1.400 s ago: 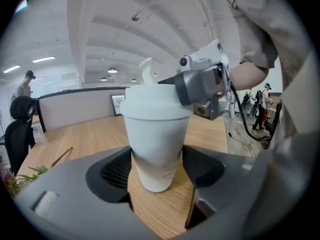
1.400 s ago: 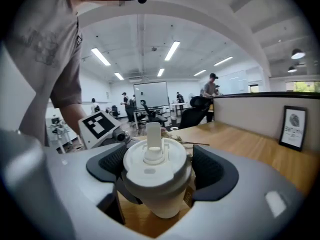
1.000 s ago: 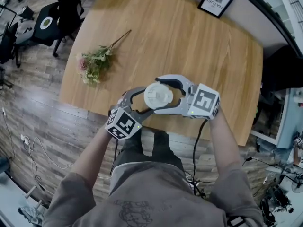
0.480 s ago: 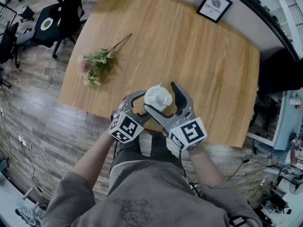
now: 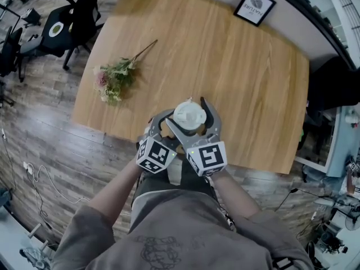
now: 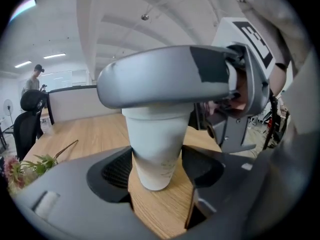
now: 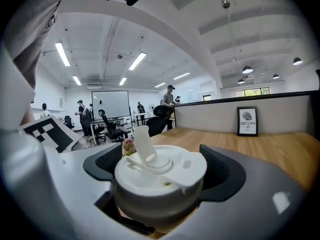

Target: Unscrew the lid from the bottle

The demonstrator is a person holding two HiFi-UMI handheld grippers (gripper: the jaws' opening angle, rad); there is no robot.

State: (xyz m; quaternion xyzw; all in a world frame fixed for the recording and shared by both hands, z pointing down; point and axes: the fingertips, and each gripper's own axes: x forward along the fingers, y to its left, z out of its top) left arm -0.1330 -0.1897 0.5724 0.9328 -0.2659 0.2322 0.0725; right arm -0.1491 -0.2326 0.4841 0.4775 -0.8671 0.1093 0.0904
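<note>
Left hand-held gripper (image 6: pixel 159 168) is clamped on the pale tapered plastic bottle (image 6: pixel 155 149), stood nr the front edge of the wooden worktop (image 5: pixel 242 83). Right hand-held gripper (image 7: pixel 161 169) is spread wide round the white spouted lid (image 5: pixel 188 115), pads not pressing. Lid is seated, not yet off; unscrewing judged unfinished.

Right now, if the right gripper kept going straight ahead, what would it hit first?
The white lid of the bottle: it sits between the right gripper's open jaws, so a push forward would probably meet it almost at once.

Wooden table (image 5: pixel 242 77) bears dried flowers (image 5: pixel 115 75), framed print (image 5: pixel 256 3), white bottle (image 6: pixel 152 149)
</note>
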